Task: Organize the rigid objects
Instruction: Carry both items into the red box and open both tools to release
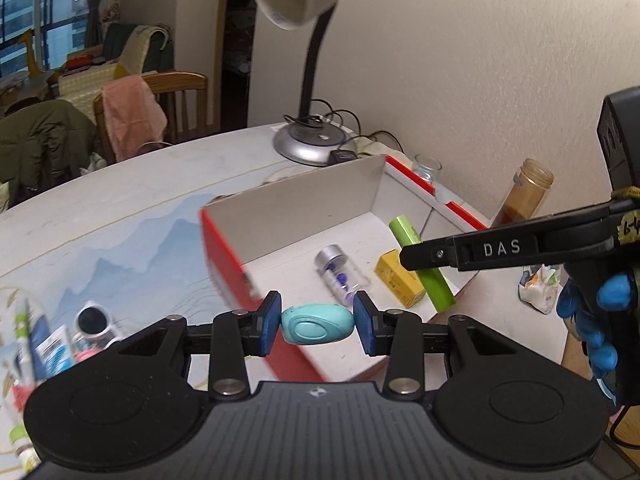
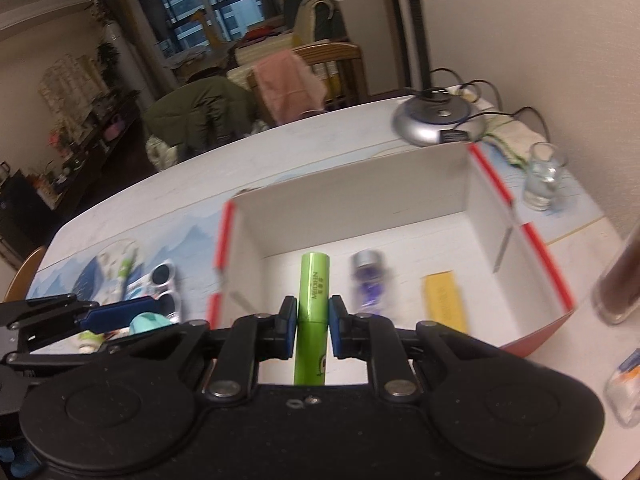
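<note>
at the bottom centre of the left view, the left gripper (image 1: 316,322) pinches a teal egg-shaped case (image 1: 317,325) above the near edge of the red and white box (image 1: 224,256). the right gripper (image 2: 313,326) clamps a green tube (image 2: 313,312) over the box, where a small bottle (image 2: 370,280) and a yellow packet (image 2: 444,298) lie at centre right.

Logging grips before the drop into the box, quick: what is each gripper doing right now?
Left gripper: closed on the teal oval case.
Right gripper: closed on the green tube.
</note>
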Motion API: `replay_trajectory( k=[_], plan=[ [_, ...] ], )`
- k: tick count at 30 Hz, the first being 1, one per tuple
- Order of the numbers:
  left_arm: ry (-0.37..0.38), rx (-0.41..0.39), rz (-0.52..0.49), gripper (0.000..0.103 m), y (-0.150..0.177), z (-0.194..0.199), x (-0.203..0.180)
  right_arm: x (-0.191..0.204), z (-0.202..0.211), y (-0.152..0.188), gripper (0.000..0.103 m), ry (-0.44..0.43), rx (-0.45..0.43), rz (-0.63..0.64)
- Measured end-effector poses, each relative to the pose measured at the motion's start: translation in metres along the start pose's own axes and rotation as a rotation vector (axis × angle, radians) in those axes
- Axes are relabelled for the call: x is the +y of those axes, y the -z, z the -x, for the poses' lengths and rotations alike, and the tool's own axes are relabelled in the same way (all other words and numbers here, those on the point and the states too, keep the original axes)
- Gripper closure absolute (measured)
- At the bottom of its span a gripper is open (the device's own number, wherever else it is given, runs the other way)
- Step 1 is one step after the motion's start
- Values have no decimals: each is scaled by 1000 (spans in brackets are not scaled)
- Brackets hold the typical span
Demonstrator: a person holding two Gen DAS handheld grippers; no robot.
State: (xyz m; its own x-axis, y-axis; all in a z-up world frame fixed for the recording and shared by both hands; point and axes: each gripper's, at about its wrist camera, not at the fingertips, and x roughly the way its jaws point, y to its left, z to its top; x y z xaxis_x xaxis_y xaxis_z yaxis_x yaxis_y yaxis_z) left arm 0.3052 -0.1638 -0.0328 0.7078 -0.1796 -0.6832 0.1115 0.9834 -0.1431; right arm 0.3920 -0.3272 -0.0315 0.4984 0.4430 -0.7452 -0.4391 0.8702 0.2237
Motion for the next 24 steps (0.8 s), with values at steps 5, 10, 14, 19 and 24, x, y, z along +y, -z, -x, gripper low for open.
replay_trajectory(
  k=[5, 10, 14, 19, 24],
  plan=[
    [5, 54, -28, 64, -13, -35, -18, -30, -9, -11, 87, 17, 3, -9],
    [-20, 116, -23, 64, -24, -77, -24, -55, -26, -22, 87, 24, 21, -19],
    [-54, 173, -3, 64, -29, -108, -23, -71, -47, -32, 87, 23, 40, -34],
    [-102, 256, -36, 64, -35, -142, -24, -83, -77, -42, 87, 15, 83, -32],
    [-117, 334, -28, 64, -38, -168, -18, -88, -102, -49, 87, 3, 127, -26]
  ],
)
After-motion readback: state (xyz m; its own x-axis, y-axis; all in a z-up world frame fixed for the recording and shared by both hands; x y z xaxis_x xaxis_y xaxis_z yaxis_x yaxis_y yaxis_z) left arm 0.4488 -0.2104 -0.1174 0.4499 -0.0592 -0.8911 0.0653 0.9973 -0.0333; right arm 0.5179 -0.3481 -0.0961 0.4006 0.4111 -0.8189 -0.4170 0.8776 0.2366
